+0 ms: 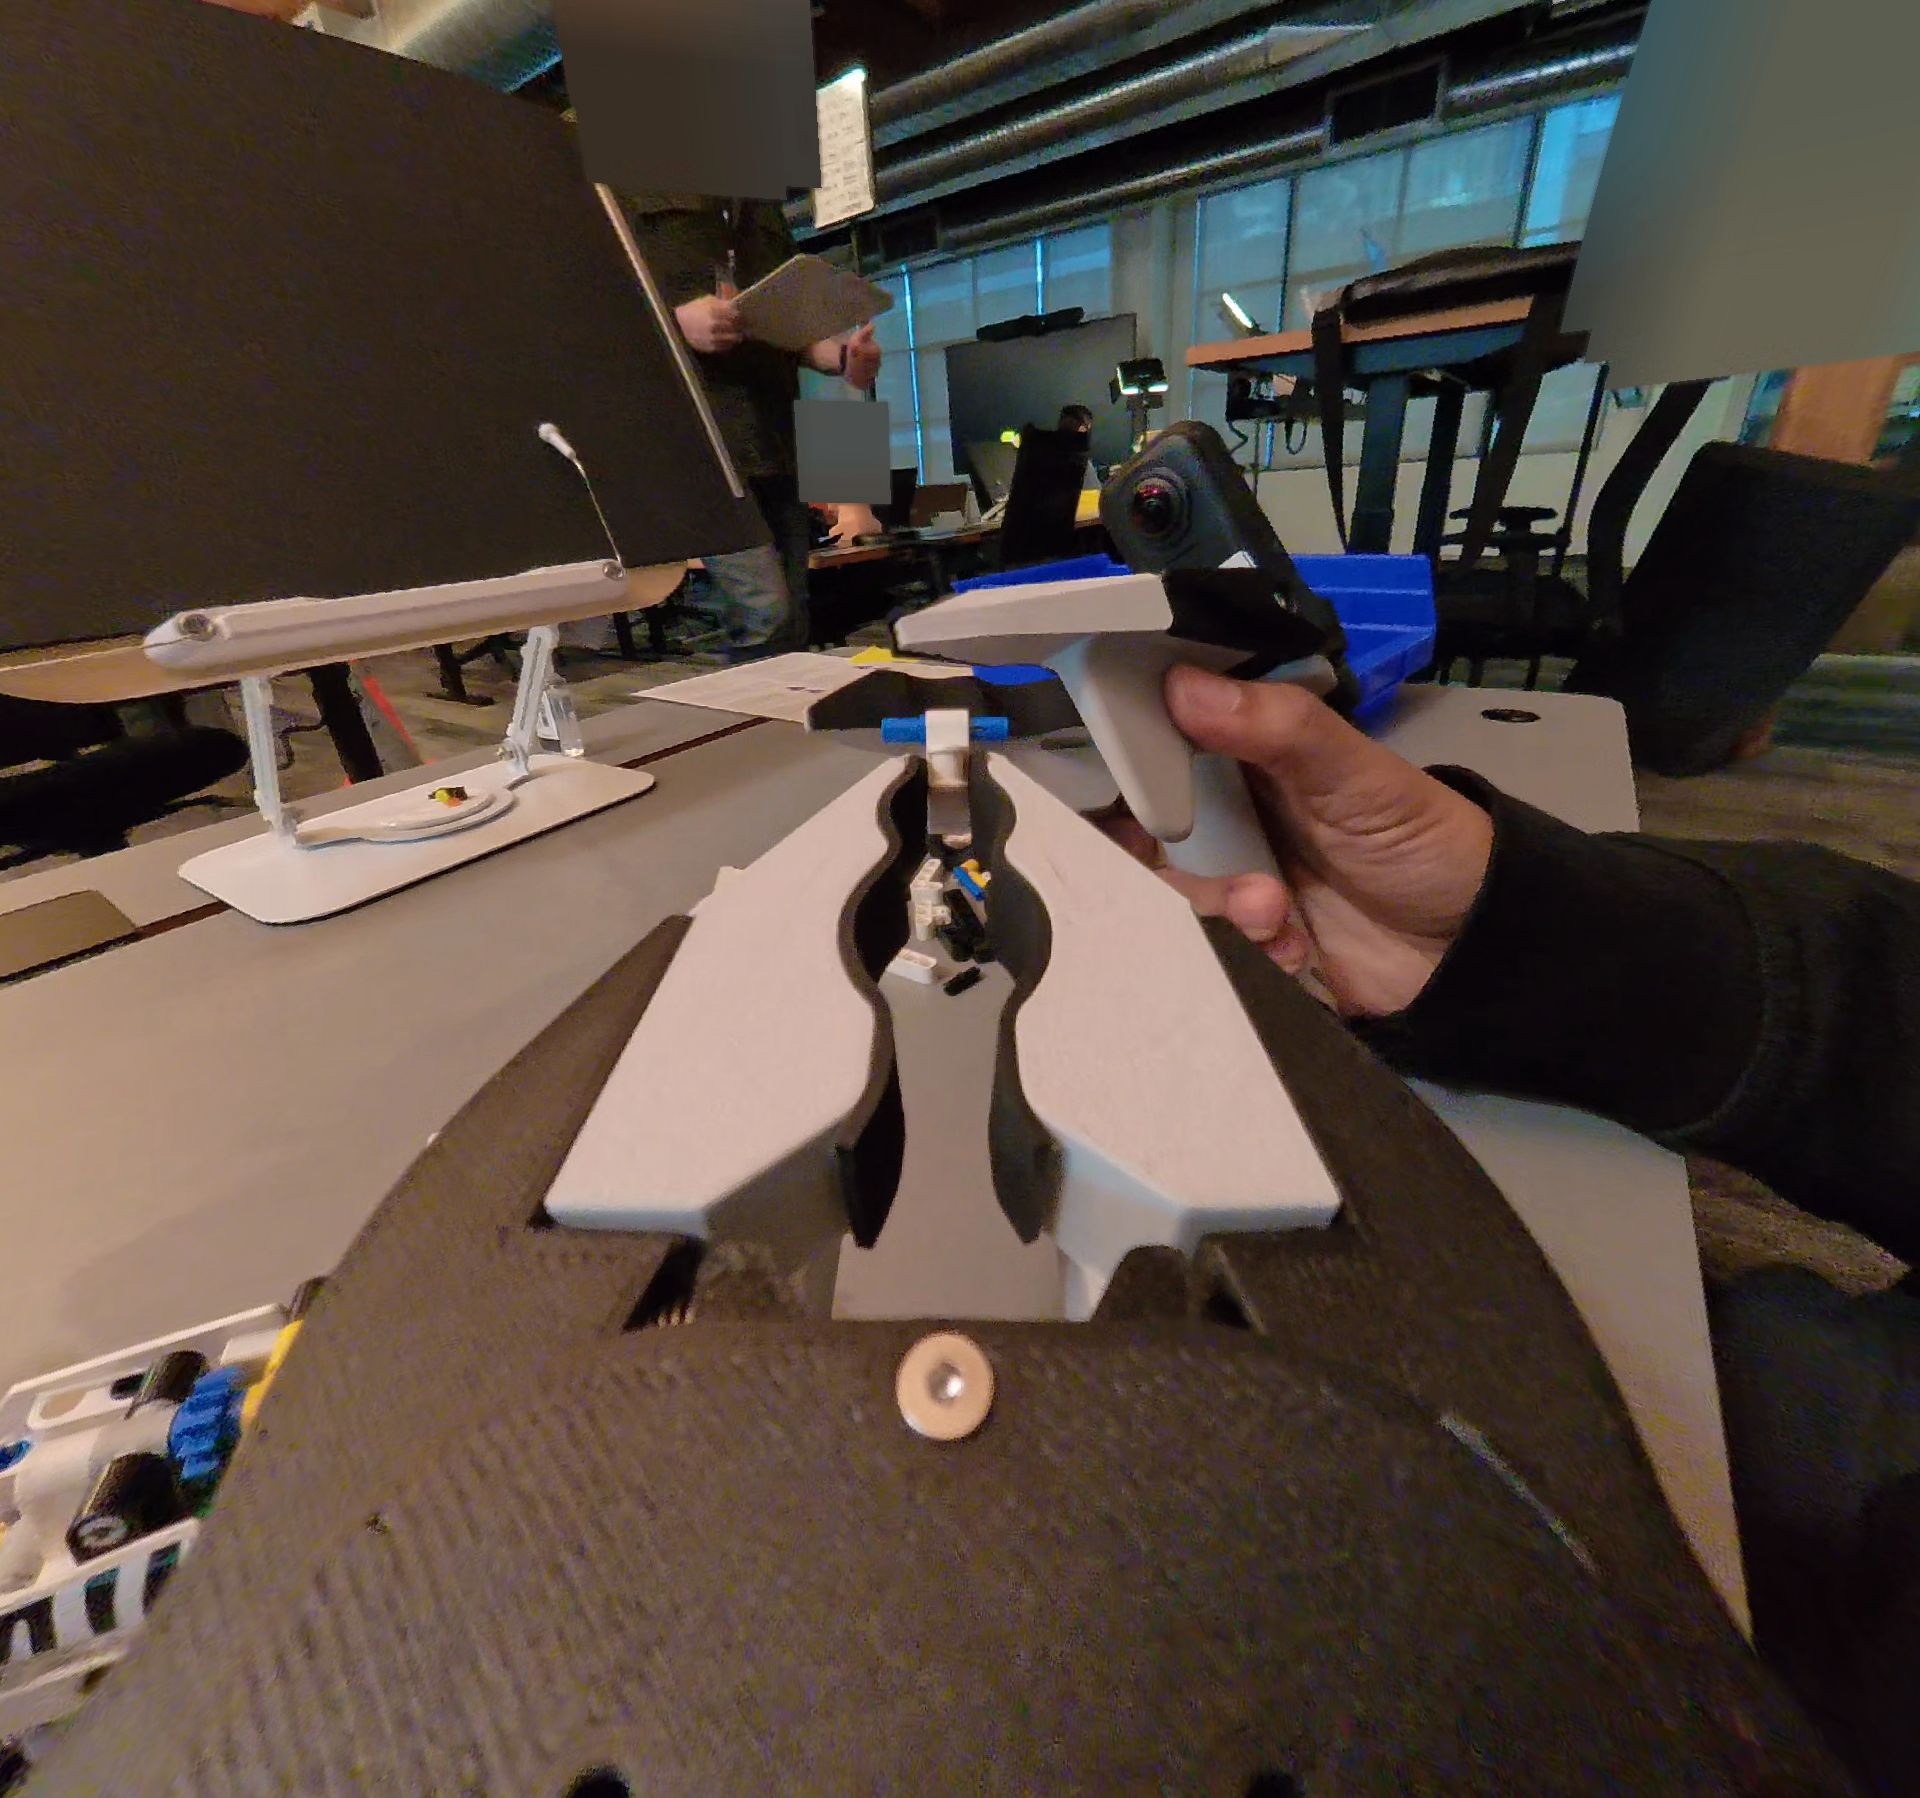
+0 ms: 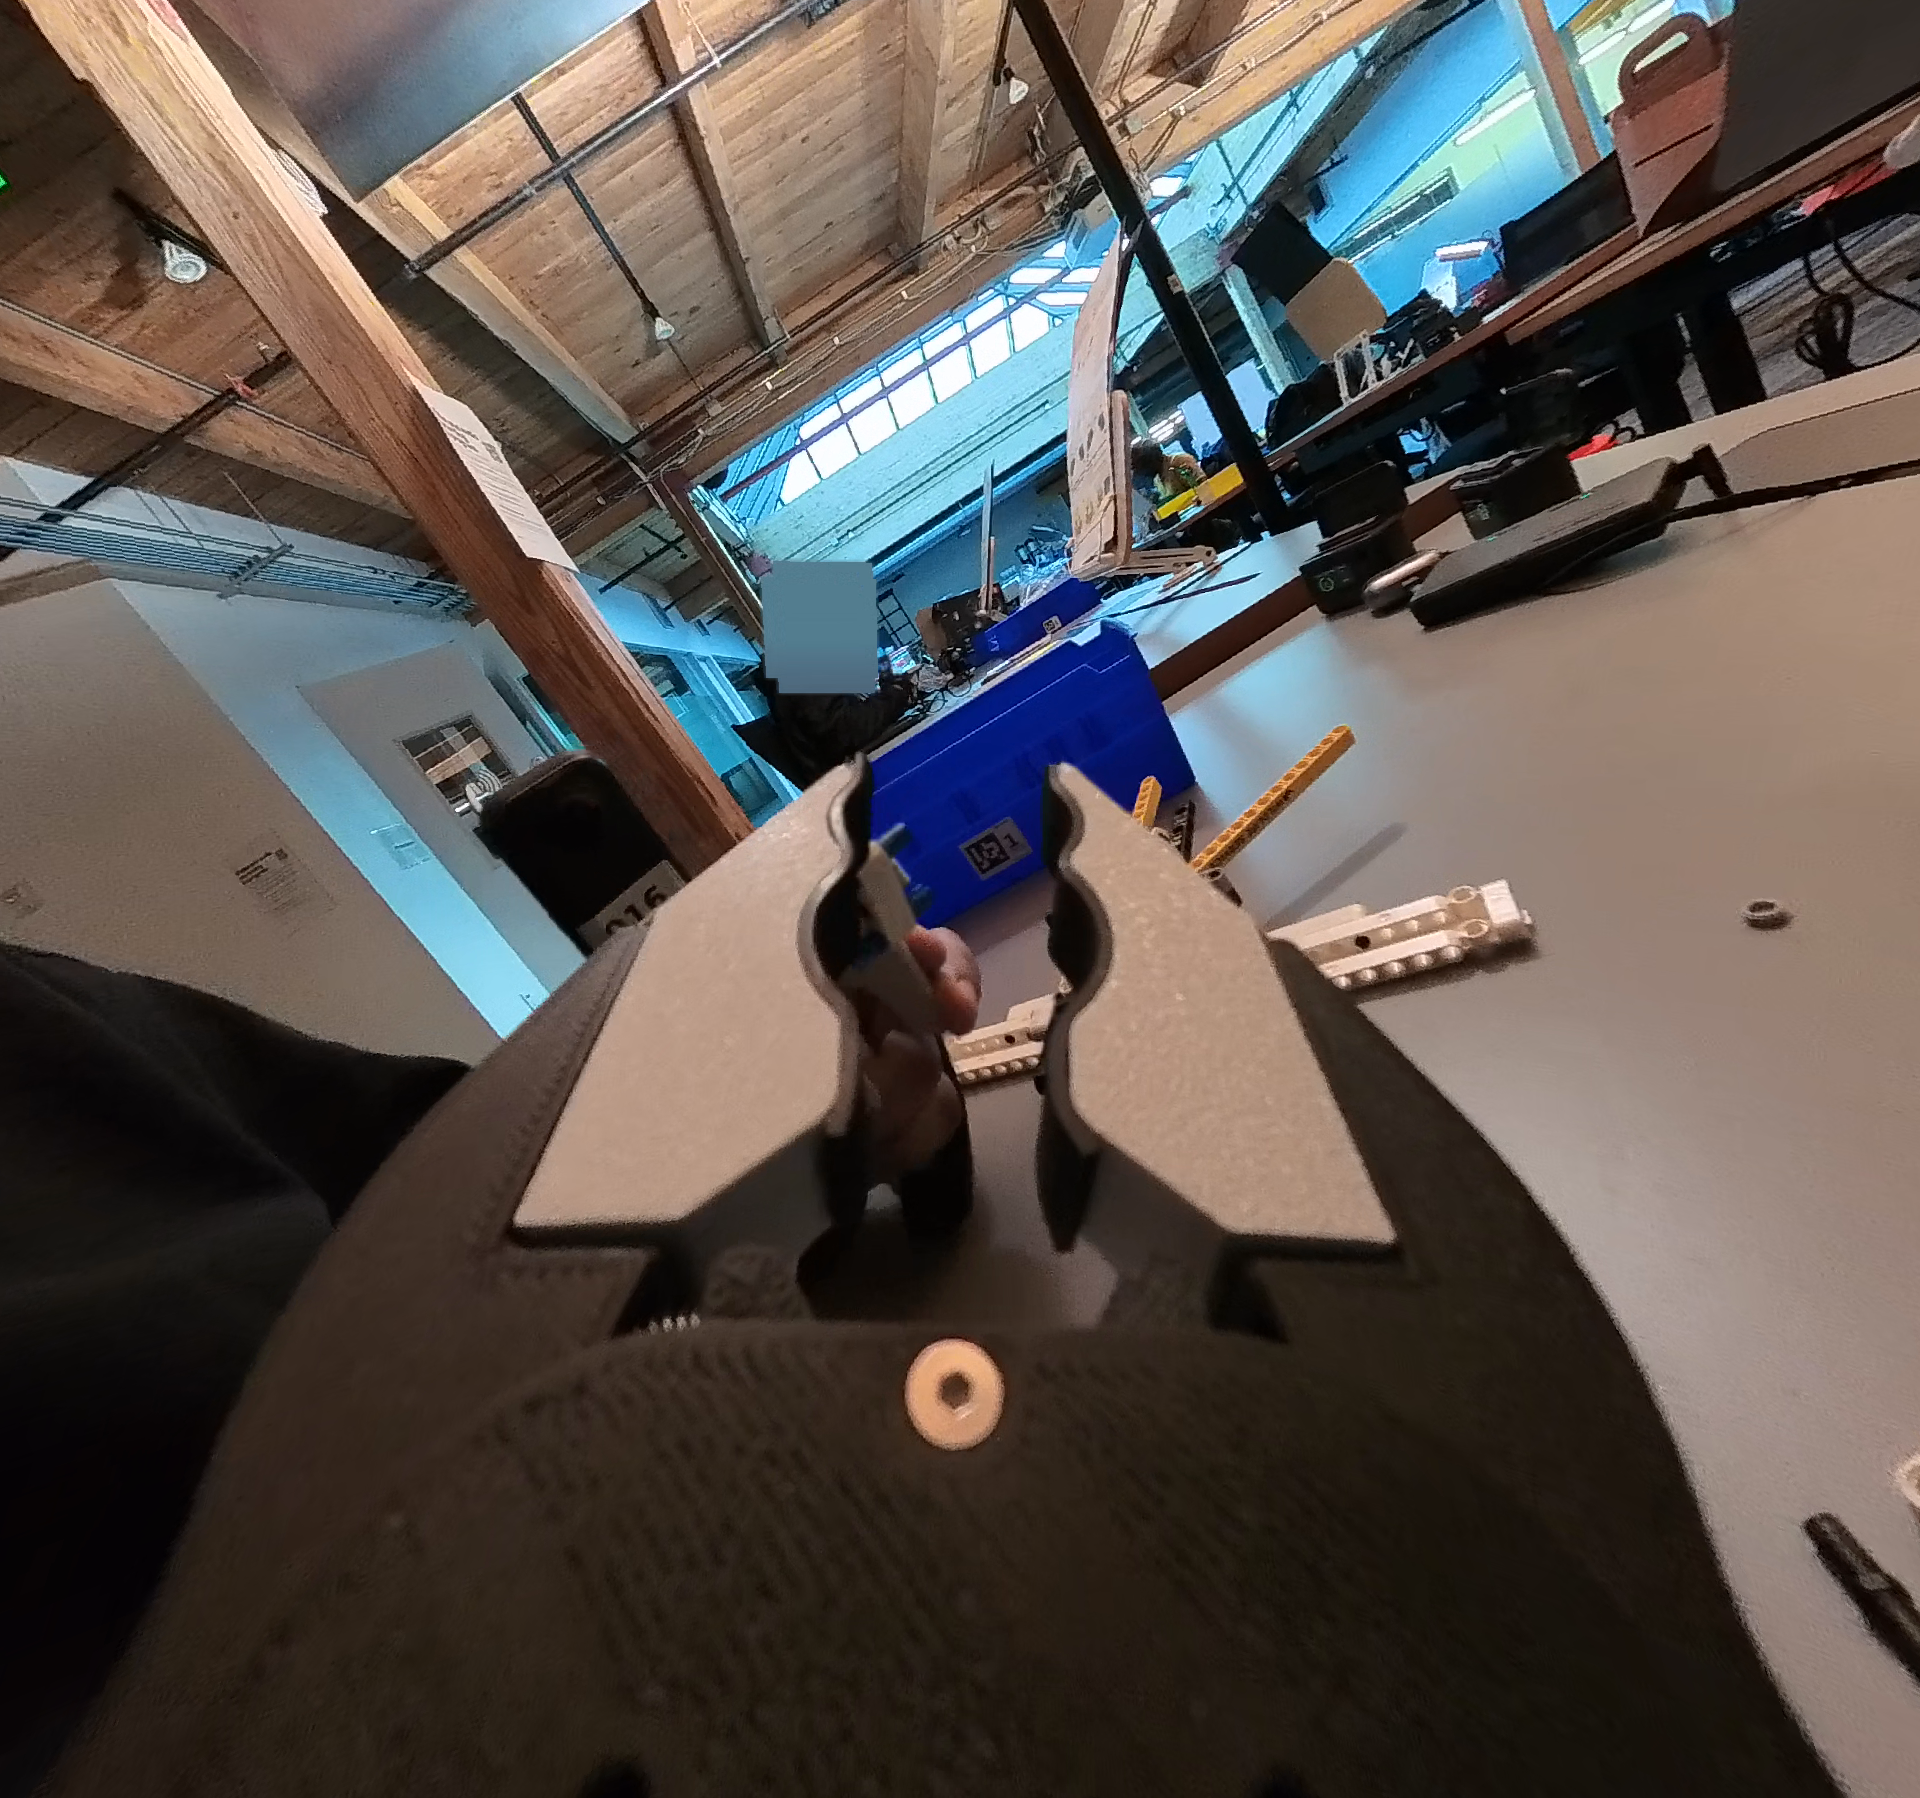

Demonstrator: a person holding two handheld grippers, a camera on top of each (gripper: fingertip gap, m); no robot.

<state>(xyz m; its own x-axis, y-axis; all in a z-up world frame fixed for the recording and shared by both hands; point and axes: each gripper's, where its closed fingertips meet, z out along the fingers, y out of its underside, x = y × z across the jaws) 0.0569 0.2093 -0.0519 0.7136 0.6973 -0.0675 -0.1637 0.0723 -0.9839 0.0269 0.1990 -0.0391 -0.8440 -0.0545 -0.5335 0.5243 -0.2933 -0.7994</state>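
My left gripper [image 1: 948, 774] is shut on a small white connector piece [image 1: 948, 735] with a blue axle [image 1: 987, 727] pushed crosswise through it, and holds it above the grey table [image 1: 312, 1073]. My right gripper [image 2: 958, 782] is open. The same white piece [image 2: 891, 901] lies close against its left finger, while the right finger [image 2: 1101, 875] stands well apart from it. In the left wrist view the right gripper [image 1: 1029, 621], held by a hand [image 1: 1340, 844], sits just behind and above the piece.
A blue bin [image 2: 1018, 761] stands beyond the right gripper. Yellow beams [image 2: 1273, 798] and white beams [image 2: 1403, 927] lie on the table [image 2: 1558, 1073]. Small loose pieces [image 1: 951, 907] lie below the left fingers. A white stand [image 1: 416, 813] with a dark screen is at the left, a parts tray [image 1: 104, 1468] at the lower left. My left and right fingertips are right by each other.
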